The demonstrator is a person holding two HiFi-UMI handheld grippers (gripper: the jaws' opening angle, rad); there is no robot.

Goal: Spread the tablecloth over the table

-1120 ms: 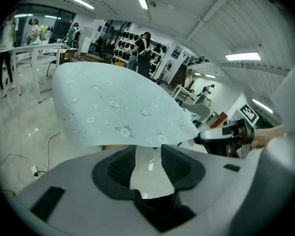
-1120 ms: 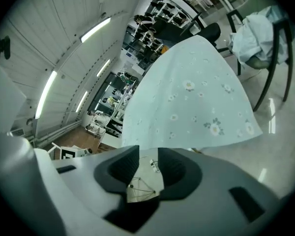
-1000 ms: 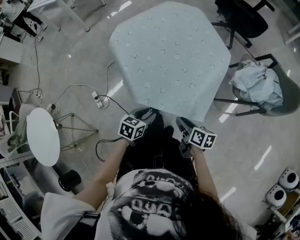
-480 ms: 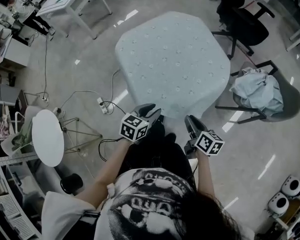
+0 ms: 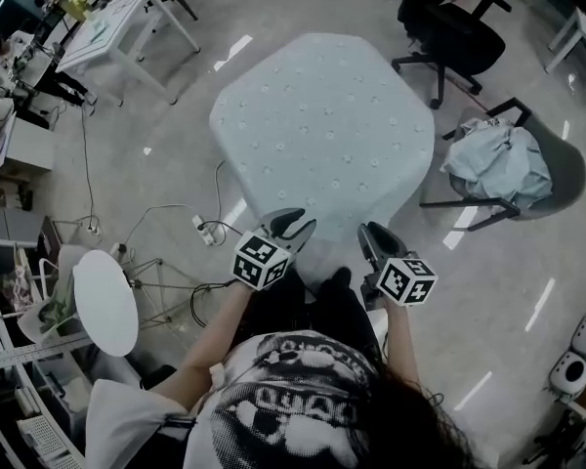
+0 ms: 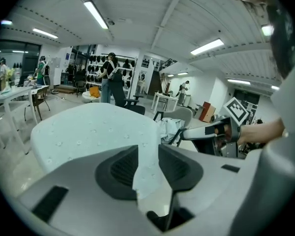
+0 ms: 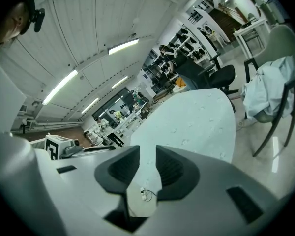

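Held the near edge of the pale dotted tablecloth (image 5: 322, 115) in both grippers, raised off the tabletop. Pinched a narrow fold of fabric between the drawn-in jaws of the left gripper (image 5: 295, 225). Clamped the hem likewise in the right gripper (image 5: 373, 234). Lay spread otherwise over the tabletop, hidden beneath, near a chair (image 5: 498, 164) heaped with pale cloth.

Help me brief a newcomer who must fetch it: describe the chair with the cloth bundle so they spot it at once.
Find the big pale dotted tablecloth spread out mid-floor. Just past its right edge in the head view stands a grey chair on dark legs. Unlike the black office chair farther back, it has a crumpled pale cloth heaped on its seat.
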